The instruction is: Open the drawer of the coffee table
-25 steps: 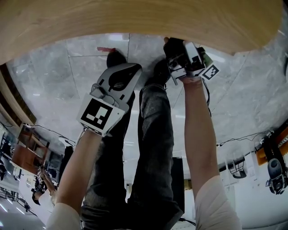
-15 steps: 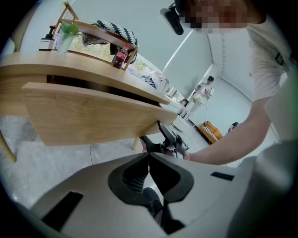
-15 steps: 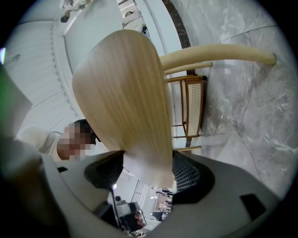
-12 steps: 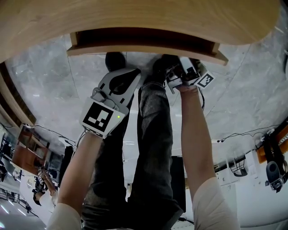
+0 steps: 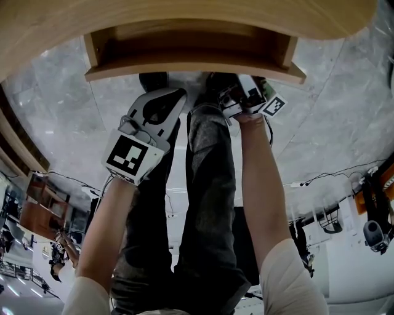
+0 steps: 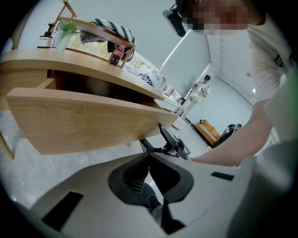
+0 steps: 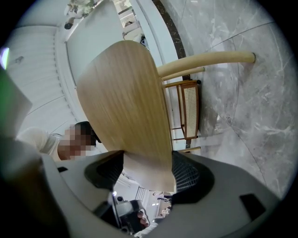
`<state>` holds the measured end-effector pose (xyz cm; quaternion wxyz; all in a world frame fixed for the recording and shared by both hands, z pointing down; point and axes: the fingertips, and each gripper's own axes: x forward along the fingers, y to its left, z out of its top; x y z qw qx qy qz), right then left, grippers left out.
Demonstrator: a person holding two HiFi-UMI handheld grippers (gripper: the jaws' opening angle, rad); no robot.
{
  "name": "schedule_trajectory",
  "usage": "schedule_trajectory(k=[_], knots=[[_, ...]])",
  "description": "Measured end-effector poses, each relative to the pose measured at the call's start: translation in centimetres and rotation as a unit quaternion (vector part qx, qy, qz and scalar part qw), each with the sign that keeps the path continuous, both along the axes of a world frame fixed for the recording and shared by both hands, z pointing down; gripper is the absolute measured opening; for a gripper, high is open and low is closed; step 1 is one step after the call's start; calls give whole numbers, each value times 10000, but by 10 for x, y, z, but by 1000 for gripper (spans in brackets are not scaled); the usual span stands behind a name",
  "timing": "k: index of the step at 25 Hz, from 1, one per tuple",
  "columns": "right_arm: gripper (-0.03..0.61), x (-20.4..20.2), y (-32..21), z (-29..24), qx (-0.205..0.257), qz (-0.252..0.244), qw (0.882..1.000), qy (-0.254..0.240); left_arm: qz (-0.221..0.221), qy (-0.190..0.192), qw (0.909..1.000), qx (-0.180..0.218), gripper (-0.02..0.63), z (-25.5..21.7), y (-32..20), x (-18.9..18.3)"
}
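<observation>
Gripping the drawer by its front panel, the right gripper has both jaws clamped on the wood. The left gripper hangs just under that panel, its jaws pressed together on nothing. A second ago the drawer sat flush beneath the table. Half a second ago it showed a dark slot, and now it stands well out from the table, side walls visible. The opening looks largely done, though some travel may remain.
</observation>
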<state>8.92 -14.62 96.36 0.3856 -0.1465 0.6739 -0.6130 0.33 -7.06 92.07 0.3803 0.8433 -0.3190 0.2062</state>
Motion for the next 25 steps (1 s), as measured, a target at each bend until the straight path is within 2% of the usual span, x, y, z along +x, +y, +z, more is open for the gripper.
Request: schedule_trajectory(k=[14,25], knots=[[339,1,15,0,-267,-6,9996,-42,54,-42,10000,-22,21,-3,12,-2],[322,6,30,4,-1060,156,9939,279,108,-47,9998,162,20,-30,0,3]])
